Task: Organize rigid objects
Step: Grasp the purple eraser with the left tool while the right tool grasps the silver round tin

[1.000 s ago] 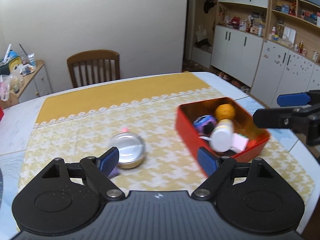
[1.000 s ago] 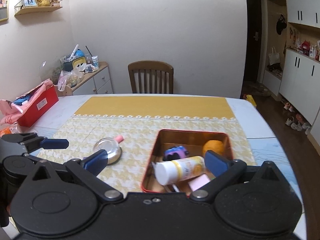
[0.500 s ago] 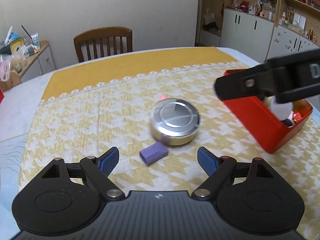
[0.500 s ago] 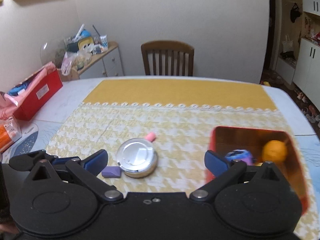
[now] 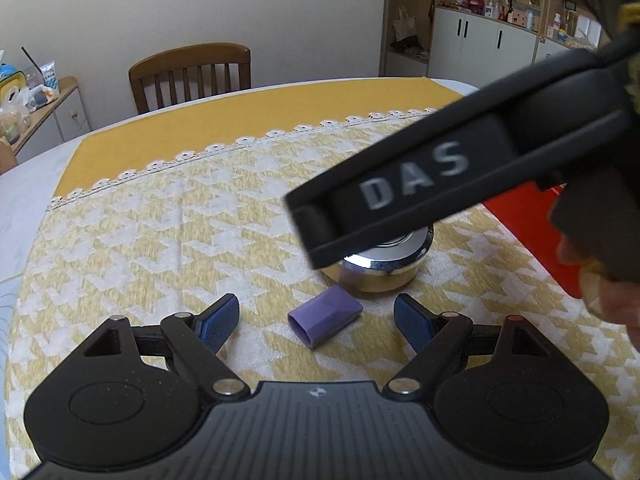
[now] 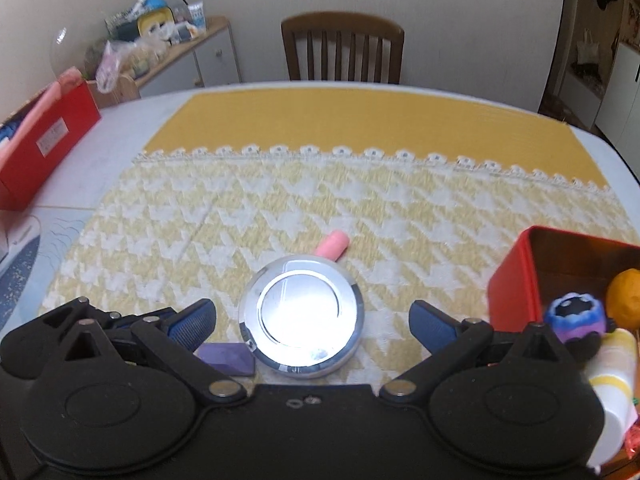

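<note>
The cloth (image 6: pixel 280 208) on my table has a yellow and white houndstooth pattern. The round tin (image 6: pixel 302 314) is shiny silver, the small block (image 5: pixel 325 316) is purple, the box (image 6: pixel 516 284) is red. My gripper pads (image 5: pixel 218 320) are blue.

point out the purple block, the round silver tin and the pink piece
purple block (image 5: pixel 325 315): left wrist view, on its top face.
round silver tin (image 6: pixel 301 312): right wrist view, centre of its shiny lid.
pink piece (image 6: pixel 333 243): right wrist view, on the exposed end beyond the tin.

Soft indoor light, glare whitening the round tin (image 6: pixel 301 320), blurred cloth, fisheye-bent edges.
</note>
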A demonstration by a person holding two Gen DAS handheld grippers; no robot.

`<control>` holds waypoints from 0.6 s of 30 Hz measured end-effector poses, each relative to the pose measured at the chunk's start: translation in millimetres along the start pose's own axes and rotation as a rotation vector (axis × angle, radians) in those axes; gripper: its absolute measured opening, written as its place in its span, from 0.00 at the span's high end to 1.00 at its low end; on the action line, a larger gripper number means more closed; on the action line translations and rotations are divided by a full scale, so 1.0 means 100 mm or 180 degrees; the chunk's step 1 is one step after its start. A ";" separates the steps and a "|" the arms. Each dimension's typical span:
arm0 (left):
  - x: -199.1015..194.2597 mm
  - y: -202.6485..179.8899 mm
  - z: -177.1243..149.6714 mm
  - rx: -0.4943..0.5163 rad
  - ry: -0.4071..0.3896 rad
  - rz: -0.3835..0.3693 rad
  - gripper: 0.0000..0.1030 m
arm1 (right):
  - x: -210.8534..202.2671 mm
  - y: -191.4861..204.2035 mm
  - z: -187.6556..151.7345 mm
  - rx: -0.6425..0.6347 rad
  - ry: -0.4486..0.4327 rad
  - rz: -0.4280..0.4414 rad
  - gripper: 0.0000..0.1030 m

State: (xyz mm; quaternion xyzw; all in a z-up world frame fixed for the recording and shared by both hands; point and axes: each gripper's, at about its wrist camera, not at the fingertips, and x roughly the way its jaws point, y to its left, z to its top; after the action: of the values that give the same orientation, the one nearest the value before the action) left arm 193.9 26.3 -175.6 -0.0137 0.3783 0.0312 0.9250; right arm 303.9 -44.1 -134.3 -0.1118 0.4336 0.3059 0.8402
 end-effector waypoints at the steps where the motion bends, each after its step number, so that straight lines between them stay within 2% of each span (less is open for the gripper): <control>1: 0.01 0.00 0.00 0.0006 0.0007 -0.0007 0.25 | 0.03 0.00 0.01 0.0017 0.0025 0.0003 0.00; 2: 0.03 0.00 0.01 0.0009 0.0023 -0.0018 0.30 | 0.06 0.00 0.02 0.0036 0.0042 0.0018 0.00; 7: 0.04 -0.02 0.00 0.0060 0.0008 -0.0028 0.37 | 0.18 0.04 0.04 0.0049 0.0151 -0.0042 0.00; 10: 0.04 -0.04 0.00 0.0071 0.0003 -0.0008 0.38 | 0.23 0.08 0.04 0.0009 0.0193 -0.0064 0.03; 12: 0.03 -0.05 0.00 0.0087 0.0003 -0.0016 0.43 | 0.25 0.11 0.04 -0.0013 0.0201 -0.0089 0.06; 15: 0.01 -0.09 0.00 0.0119 0.0002 -0.0021 0.55 | 0.28 0.12 0.05 0.0013 0.0214 -0.0096 0.15; 16: 0.00 -0.09 0.00 0.0112 0.0000 -0.0025 0.61 | 0.29 0.12 0.05 0.0017 0.0215 -0.0099 0.17; 18: 0.00 -0.10 0.00 0.0097 0.0008 -0.0009 0.62 | 0.29 0.14 0.06 0.0000 0.0211 -0.0128 0.25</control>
State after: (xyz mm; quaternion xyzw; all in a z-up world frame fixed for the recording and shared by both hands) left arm 194.6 16.1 -175.3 -0.0002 0.3799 0.0242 0.9247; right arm 312.2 -18.0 -153.1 -0.1306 0.4590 0.2850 0.8313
